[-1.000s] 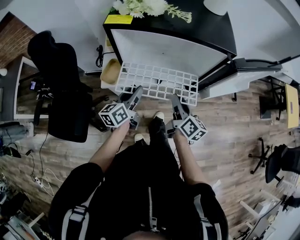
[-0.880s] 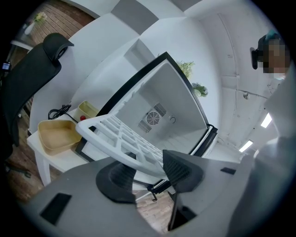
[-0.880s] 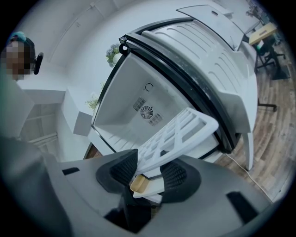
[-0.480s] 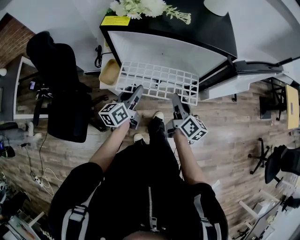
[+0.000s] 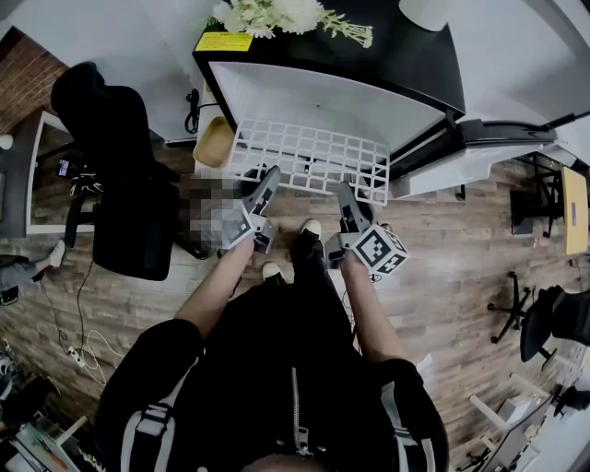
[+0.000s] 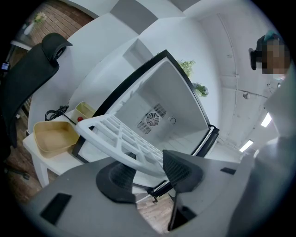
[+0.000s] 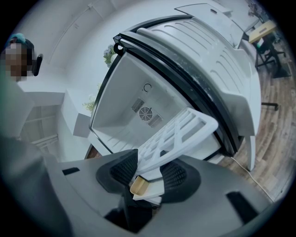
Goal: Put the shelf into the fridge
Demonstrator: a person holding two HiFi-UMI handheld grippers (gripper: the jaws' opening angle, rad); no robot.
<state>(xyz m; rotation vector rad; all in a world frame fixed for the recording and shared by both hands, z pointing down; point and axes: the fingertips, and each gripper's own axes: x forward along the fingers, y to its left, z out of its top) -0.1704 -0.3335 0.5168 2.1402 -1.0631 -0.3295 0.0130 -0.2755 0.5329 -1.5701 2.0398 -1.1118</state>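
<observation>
A white grid shelf (image 5: 309, 161) is held level in front of the open black fridge (image 5: 332, 97), its far edge at the fridge's mouth. My left gripper (image 5: 269, 177) is shut on the shelf's near left edge and my right gripper (image 5: 344, 195) on its near right edge. In the left gripper view the shelf (image 6: 122, 134) runs out from between the pads of the left gripper (image 6: 148, 164) toward the white fridge interior (image 6: 159, 99). In the right gripper view the shelf (image 7: 178, 129) sits clamped in the right gripper (image 7: 150, 173), with a small tan piece (image 7: 138, 185) at its near end.
The fridge door (image 5: 479, 143) hangs open to the right. A tan tray (image 5: 218, 140) sits on a white stand left of the fridge. A black office chair (image 5: 120, 175) stands at the left. Flowers (image 5: 277, 14) lie on the fridge top. More chairs (image 5: 553, 318) stand at the right.
Both grippers and the shelf have kept still. At the far left edge a person's foot has shifted.
</observation>
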